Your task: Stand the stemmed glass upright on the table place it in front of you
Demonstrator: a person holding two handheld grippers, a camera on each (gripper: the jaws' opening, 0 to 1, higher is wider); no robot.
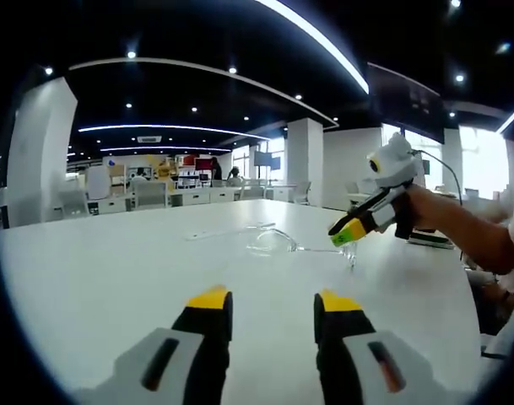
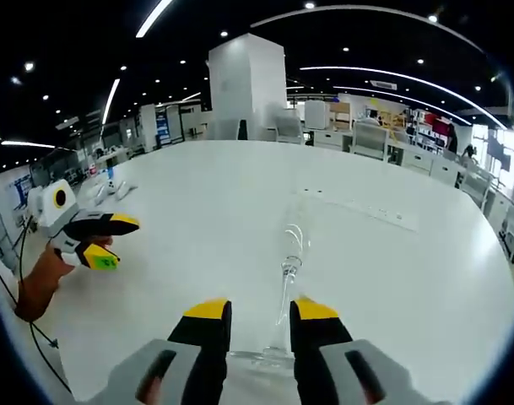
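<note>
Gripping near the foot, your right gripper [image 2: 251, 310] straddles the stemmed glass [image 2: 289, 253] lying on the white table [image 2: 197, 194], jaws narrowly apart | left gripper [image 1: 273, 305] open, empty | glass: light, slick, fragile; pinch stem gently

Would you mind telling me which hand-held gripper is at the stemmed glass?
The right hand-held gripper: its jaws flank the stemmed glass; the left hand-held gripper hangs open over bare table.

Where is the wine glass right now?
The stemmed glass lies on its side on the white table, with its foot between the right tongs in the right gripper view. In the left gripper view it lies mid-table beside those tongs.
</note>
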